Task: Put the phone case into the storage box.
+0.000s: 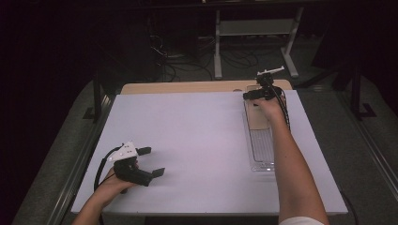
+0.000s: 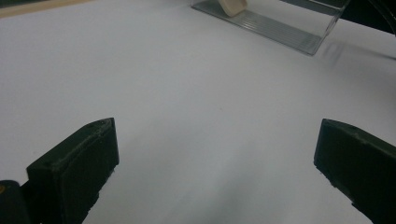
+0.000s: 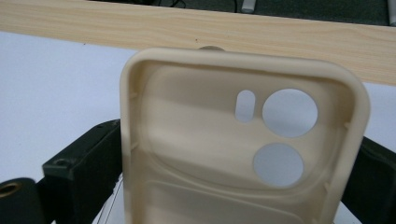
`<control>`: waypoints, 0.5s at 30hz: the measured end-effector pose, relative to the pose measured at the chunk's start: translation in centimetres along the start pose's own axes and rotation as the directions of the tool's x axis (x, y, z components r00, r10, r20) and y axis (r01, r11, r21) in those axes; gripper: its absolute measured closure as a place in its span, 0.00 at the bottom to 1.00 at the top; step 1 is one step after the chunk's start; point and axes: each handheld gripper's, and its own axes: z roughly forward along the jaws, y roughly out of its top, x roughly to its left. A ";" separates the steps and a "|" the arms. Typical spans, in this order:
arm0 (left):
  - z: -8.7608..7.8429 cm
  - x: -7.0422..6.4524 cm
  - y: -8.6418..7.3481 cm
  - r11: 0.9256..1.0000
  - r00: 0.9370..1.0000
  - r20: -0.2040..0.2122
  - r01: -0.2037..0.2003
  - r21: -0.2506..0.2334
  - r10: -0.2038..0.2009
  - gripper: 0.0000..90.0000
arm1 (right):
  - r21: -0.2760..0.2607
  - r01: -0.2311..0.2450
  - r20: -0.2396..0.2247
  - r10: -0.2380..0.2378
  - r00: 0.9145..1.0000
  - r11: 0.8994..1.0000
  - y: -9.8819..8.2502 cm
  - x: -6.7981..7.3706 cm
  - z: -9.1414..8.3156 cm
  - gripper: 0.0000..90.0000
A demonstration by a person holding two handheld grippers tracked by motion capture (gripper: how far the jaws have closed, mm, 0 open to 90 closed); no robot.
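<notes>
A beige phone case [image 3: 196,154] with round camera holes stands between the jaws of my right gripper [image 3: 240,154], which press on its two long sides. From above, the case [image 1: 259,119] lies in the far half of a clear tray [image 1: 263,161] at the table's right. My right gripper [image 1: 256,95] sits at the case's far end. Near the front left, my left gripper [image 1: 152,161] hovers low over the white sheet. Its jaws stand wide apart with nothing between them [image 2: 217,140].
A white sheet [image 1: 197,140] covers most of the table, with a strip of bare wood [image 1: 187,87] along the far edge. The clear tray [image 2: 280,28] has a ribbed floor. Cables and a metal frame [image 1: 253,28] lie on the dark floor beyond.
</notes>
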 end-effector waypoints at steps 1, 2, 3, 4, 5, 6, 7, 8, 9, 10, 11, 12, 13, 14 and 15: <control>0.0 0.0 0.0 1.000 1.000 -0.001 -0.002 0.002 0.002 0.00 | 0.003 -0.002 -0.002 0.002 1.000 1.000 0.0 0.0 0.0 0.03; 0.0 0.0 0.0 1.000 1.000 0.000 -0.001 0.003 0.001 0.00 | 0.005 -0.004 -0.002 0.004 1.000 1.000 0.0 0.0 0.0 0.03; 0.0 0.0 0.0 1.000 1.000 0.000 -0.001 0.002 0.001 0.00 | 0.001 -0.001 -0.004 0.001 1.000 1.000 0.0 -0.1 -0.1 0.03; 0.0 0.0 0.0 1.000 1.000 -0.001 -0.001 0.002 0.001 0.00 | 0.003 -0.010 -0.009 0.010 1.000 1.000 0.0 0.0 -0.2 0.03; 0.0 0.0 0.0 1.000 1.000 -0.001 -0.001 0.004 0.001 0.00 | -0.002 -0.001 -0.008 0.001 1.000 1.000 0.0 -0.1 -0.3 0.03; 0.0 0.0 0.0 1.000 1.000 -0.002 -0.002 0.003 0.002 0.00 | 0.001 -0.007 -0.015 0.007 1.000 1.000 0.0 0.0 -0.4 0.02; 0.0 0.0 0.0 1.000 1.000 -0.002 -0.002 0.002 0.002 0.00 | -0.004 -0.007 -0.017 0.007 1.000 1.000 0.1 0.1 -0.5 0.02; 0.0 0.0 0.0 1.000 1.000 -0.002 -0.001 0.001 0.001 0.00 | -0.005 -0.006 -0.020 0.006 1.000 1.000 0.1 0.1 -0.6 0.02; 0.0 0.0 0.0 1.000 1.000 -0.002 -0.001 0.002 0.001 0.00 | -0.007 -0.005 -0.021 0.005 1.000 1.000 0.1 0.2 -0.8 0.02; 0.0 0.0 0.0 1.000 1.000 -0.003 -0.004 0.004 0.004 0.00 | -0.006 -0.009 -0.029 0.009 1.000 1.000 0.1 0.3 -1.0 0.02; 0.0 0.1 0.0 1.000 1.000 -0.003 -0.006 0.005 0.006 0.00 | -0.009 -0.006 -0.034 0.006 0.999 1.000 0.1 0.2 -1.1 0.02; 0.0 0.0 0.0 1.000 1.000 -0.003 -0.003 0.004 0.003 0.00 | -0.012 -0.008 -0.039 0.007 0.999 1.000 0.2 0.3 -1.2 0.02; 0.0 0.0 0.0 1.000 1.000 -0.003 -0.004 0.004 0.004 0.00 | -0.018 0.001 -0.040 -0.002 0.999 1.000 0.2 0.2 -1.4 0.02; 0.0 0.1 0.0 1.000 1.000 -0.004 -0.006 0.006 0.006 0.00 | -0.018 -0.001 -0.044 0.000 0.999 1.000 0.2 0.2 -1.6 0.02; 0.0 0.1 0.0 1.000 1.000 -0.003 -0.011 0.008 0.011 0.00 | -0.013 -0.003 -0.046 0.002 0.999 1.000 0.1 0.3 -1.7 0.02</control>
